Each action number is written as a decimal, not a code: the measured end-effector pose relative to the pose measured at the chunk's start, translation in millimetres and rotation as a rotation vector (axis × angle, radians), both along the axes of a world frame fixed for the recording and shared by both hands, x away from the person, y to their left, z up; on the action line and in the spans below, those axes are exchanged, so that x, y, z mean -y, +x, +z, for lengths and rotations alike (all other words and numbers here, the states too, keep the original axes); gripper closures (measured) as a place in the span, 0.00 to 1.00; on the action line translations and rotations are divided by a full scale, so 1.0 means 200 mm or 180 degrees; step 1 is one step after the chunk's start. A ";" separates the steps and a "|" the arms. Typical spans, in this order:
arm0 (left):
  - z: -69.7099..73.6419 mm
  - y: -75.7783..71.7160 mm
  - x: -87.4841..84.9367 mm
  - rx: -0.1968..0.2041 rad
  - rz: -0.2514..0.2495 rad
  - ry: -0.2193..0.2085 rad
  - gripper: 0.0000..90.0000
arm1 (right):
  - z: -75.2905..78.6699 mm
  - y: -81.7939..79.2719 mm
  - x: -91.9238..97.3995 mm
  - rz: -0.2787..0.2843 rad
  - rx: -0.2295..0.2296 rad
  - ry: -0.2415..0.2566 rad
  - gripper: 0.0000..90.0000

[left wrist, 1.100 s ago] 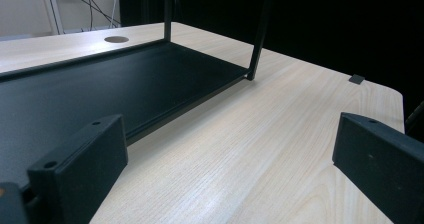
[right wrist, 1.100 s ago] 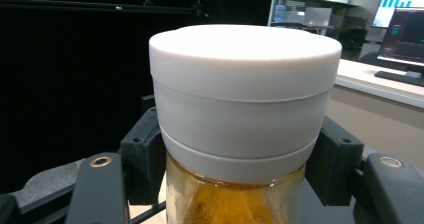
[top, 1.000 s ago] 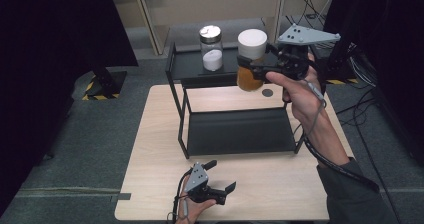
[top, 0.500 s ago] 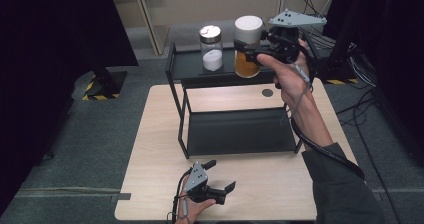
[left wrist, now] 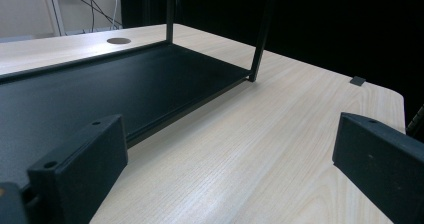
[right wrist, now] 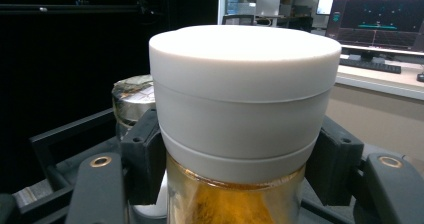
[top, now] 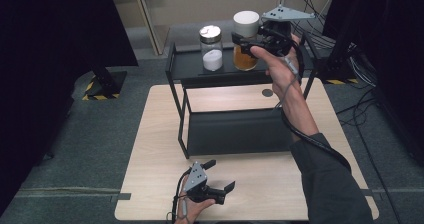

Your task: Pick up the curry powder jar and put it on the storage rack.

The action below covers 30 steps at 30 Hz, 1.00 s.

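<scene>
From the high view, my right gripper [top: 248, 40] has carried the amber jar [top: 245, 58] further back and down since a second ago, when it hung in the air in front of the rack; now the jar sits over the top shelf [top: 187, 66] of the black rack [top: 235, 132], just beside the second jar [top: 211, 47], the one with white powder. Whether its base touches the shelf I cannot tell. Two jars up there, one rack with two shelves, one wooden table [top: 155, 149]. My left gripper [top: 220, 175] has stayed low at the near edge of the table, jaws apart, holding nothing. In the left gripper view, my two black jaws stand wide with bare tabletop between them, the rack's lower shelf [left wrist: 100, 91] ahead. In the right gripper view, my jaws are clamped on the amber jar just under its white lid [right wrist: 243, 94], and the other jar's metal cap [right wrist: 132, 96] peeks out behind it.
</scene>
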State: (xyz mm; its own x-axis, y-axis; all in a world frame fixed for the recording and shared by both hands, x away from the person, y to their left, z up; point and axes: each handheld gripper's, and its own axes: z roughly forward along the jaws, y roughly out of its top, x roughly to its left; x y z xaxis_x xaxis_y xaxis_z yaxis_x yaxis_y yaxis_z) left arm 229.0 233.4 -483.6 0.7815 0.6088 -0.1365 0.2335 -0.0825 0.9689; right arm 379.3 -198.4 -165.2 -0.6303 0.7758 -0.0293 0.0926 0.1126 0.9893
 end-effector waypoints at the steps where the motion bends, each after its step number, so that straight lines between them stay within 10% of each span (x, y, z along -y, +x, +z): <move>1: 0.00 0.00 0.00 -0.0001 0.0000 0.0001 0.01 | 0.00 0.00 0.00 -0.0006 0.0002 -0.0006 0.40; 30: 0.00 0.00 0.00 -0.0008 -0.0016 0.0020 0.01 | -0.08 0.05 -0.04 -0.0178 0.0004 0.0028 0.39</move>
State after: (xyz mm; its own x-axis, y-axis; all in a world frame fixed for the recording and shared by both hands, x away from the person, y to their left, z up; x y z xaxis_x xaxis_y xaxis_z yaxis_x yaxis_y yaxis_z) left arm 229.3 232.4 -484.4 0.7841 0.6058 -0.1348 0.2356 -0.0897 0.9677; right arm 388.7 -189.8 -180.2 -0.5859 0.8101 -0.0231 0.0971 0.0985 0.9904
